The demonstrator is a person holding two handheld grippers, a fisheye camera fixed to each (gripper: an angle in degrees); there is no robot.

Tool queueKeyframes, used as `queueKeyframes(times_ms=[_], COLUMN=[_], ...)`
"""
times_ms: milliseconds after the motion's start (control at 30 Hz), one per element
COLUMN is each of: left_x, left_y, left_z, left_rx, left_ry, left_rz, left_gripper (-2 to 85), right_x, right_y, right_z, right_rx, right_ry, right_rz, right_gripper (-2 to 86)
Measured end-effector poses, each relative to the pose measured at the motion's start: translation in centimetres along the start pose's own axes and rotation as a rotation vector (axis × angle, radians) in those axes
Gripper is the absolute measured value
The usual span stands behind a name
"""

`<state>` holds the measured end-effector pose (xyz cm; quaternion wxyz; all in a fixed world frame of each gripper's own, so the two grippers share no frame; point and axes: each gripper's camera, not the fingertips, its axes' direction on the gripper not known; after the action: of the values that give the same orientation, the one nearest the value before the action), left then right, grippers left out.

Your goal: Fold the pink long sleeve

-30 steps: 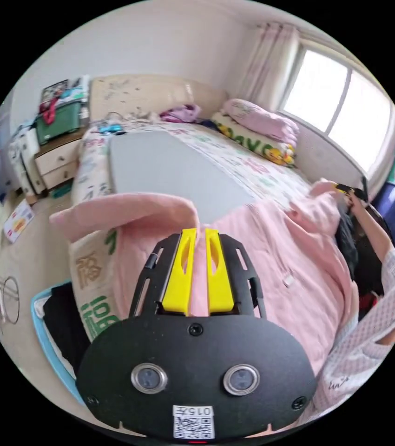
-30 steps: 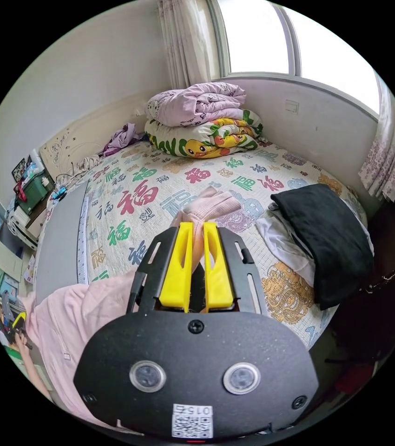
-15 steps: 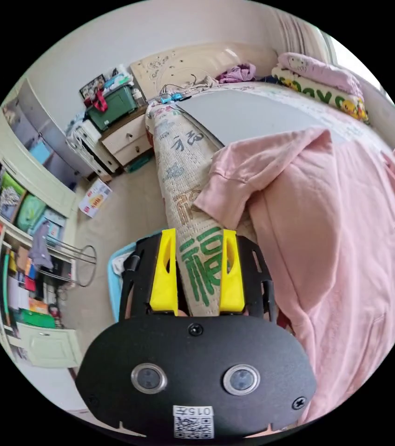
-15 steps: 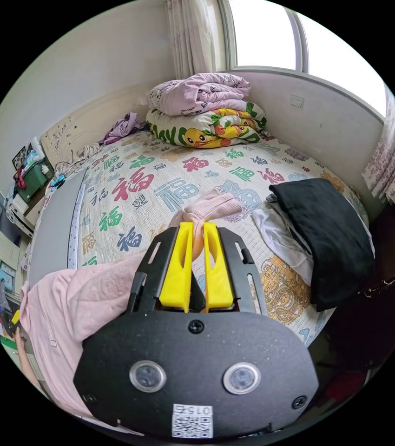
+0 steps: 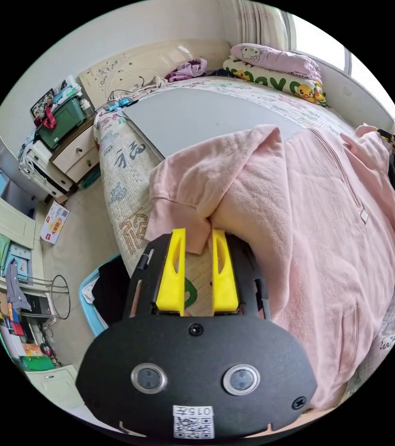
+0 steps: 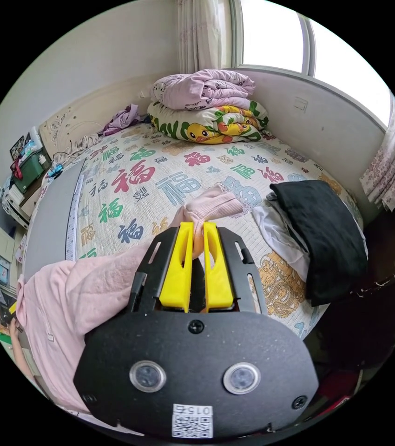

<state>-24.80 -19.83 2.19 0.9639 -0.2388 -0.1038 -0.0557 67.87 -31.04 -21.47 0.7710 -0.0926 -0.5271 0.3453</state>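
The pink long sleeve (image 5: 327,223) lies spread over the bed's near edge, zipper side up. One sleeve (image 5: 207,181) is folded over the body, and its cuff hangs down between the tips of my left gripper (image 5: 196,234). That gripper's yellow jaws stand apart, not pressing the cloth. In the right gripper view the other sleeve stretches across the bed, and my right gripper (image 6: 197,227) is shut on its ribbed cuff (image 6: 213,204). The garment's body (image 6: 67,297) trails to the lower left.
A grey board (image 5: 193,116) lies on the printed bedcover (image 6: 160,181). Black folded clothes (image 6: 323,232) rest on a white garment (image 6: 276,227) at the bed's right. Folded quilts (image 6: 207,111) are stacked by the window. On the floor stand a blue basket (image 5: 96,320) and a nightstand (image 5: 74,153).
My left gripper let go of the sleeve, opened wide and drew back. Its jaws now stand narrower around the hanging cuff. My right gripper stays shut on the other cuff.
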Motion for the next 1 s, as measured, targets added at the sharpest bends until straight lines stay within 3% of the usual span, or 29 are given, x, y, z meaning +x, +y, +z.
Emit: queueKeyframes(times_ms=[233,333,500,700,867,1000], left_x=[1.1,2.0,0.2,-3.0,-8.3,-11.3], left_y=[-1.2,-2.2,-1.2,3.1,9.3,14.0], left_z=[2.3,3.0,1.4,-8.5,-22.0,-26.1], left_rx=[-0.060,-0.064,-0.005,0.186,0.330,0.210], left_ry=[-0.123,-0.174,-0.168,-0.353,-0.522,-0.644], left_rz=[-0.045,-0.017,-0.156,-0.380,-0.682,-0.810], left_gripper=[10.1,8.3,2.5,1.1,0.8,1.1], right_x=[1.5,2.3,4.0,7.8,11.6,17.1], right_y=[1.5,1.8,1.3,-0.7,-2.7,-2.0], right_z=[0.1,0.0,-0.9,-6.7,-13.4,-12.8], right_rx=[0.029,0.033,0.039,0.192,0.349,0.310], right_ry=[-0.042,-0.034,-0.047,-0.188,-0.335,-0.130], right_rz=[0.039,0.031,0.035,0.096,0.161,0.197], right_gripper=[4.6,4.6,4.4,3.9,3.8,4.4])
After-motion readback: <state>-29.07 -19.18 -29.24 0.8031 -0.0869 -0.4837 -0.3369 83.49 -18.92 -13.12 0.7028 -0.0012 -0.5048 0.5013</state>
